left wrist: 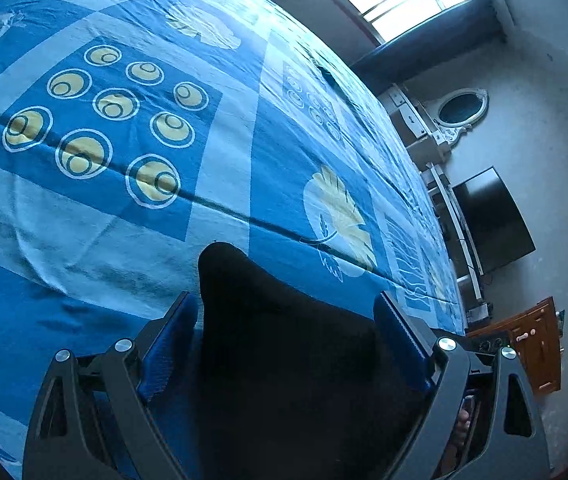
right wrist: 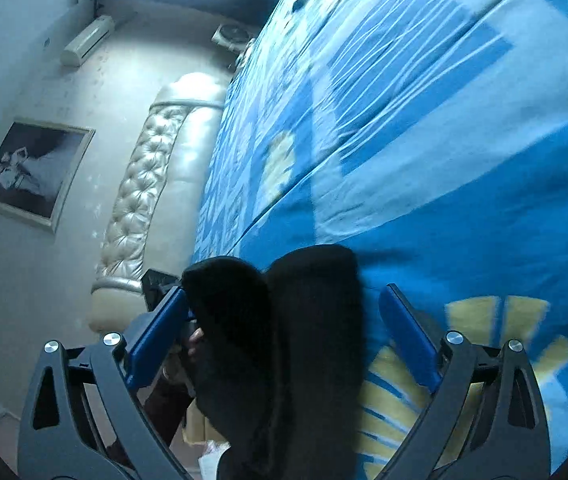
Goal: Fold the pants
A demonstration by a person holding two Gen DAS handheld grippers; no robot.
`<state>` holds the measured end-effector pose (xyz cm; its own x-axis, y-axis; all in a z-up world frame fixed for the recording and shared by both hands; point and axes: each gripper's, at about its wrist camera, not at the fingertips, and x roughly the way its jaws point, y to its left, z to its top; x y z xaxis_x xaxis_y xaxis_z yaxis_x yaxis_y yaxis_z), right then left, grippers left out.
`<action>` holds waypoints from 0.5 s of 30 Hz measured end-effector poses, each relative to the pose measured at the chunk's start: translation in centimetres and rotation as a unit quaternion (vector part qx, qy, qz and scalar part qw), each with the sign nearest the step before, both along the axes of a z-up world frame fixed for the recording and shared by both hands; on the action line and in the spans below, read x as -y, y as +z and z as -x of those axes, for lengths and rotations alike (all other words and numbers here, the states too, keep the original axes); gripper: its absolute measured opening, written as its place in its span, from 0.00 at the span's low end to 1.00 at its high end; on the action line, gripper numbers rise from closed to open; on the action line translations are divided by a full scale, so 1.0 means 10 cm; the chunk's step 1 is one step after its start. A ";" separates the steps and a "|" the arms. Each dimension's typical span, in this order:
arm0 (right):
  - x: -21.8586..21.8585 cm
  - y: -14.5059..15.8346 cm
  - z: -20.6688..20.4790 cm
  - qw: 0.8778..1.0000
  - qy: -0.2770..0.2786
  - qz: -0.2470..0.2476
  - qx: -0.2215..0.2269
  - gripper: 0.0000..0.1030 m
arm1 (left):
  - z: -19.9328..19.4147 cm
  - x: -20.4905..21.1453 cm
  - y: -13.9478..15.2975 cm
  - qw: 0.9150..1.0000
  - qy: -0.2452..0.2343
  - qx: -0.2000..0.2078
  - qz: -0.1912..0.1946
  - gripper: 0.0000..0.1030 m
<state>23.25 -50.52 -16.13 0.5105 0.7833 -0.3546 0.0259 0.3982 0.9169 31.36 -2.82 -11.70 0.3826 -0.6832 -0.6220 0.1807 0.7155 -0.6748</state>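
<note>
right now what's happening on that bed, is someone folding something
A person holds a gripper in each hand over a bed with a blue patterned bedspread. Dark pants sit between the fingers of both the left gripper and the right gripper. The fingers stand wide apart in both views, so a real clamp cannot be confirmed. No finished fold shows yet.

Pants (left wrist: 284,340): black, soft fabric, bunched w/ a rounded peak, raised over the bedsheet (left wrist: 124,220). Right wrist view: pants (right wrist: 284,352) show as two thick dark rolled lobes side by side, above the bedsheet's near edge.
</note>
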 end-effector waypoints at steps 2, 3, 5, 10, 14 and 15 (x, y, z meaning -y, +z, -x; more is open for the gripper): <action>-0.10 -0.01 -0.10 1.000 0.019 -0.014 -0.006 0.97 | 0.00 0.00 0.00 1.000 0.001 0.000 0.002 0.86; -0.14 -0.01 -0.14 1.000 0.024 -0.006 -0.006 0.98 | 0.00 0.00 0.00 1.000 0.002 0.000 0.002 0.86; -0.21 0.00 -0.22 1.000 0.024 0.015 -0.009 0.98 | 0.00 0.00 0.00 1.000 0.003 0.000 0.002 0.86; -0.24 -0.01 -0.26 0.999 0.032 0.023 -0.012 0.93 | 0.00 0.01 -0.01 1.000 0.004 0.000 -0.003 0.86; -0.16 -0.15 -0.24 0.999 0.028 0.015 -0.033 0.45 | 0.00 0.02 -0.01 1.000 0.005 0.001 -0.002 0.86; -0.13 -0.18 -0.21 0.999 0.025 0.008 -0.032 0.43 | -0.01 0.02 -0.01 1.000 0.006 0.000 -0.001 0.86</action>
<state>25.37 -49.20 -17.97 0.4470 0.8012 -0.3979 0.0631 0.4155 0.9074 31.41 -3.02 -11.84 0.3917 -0.6772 -0.6229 0.1719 0.7190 -0.6735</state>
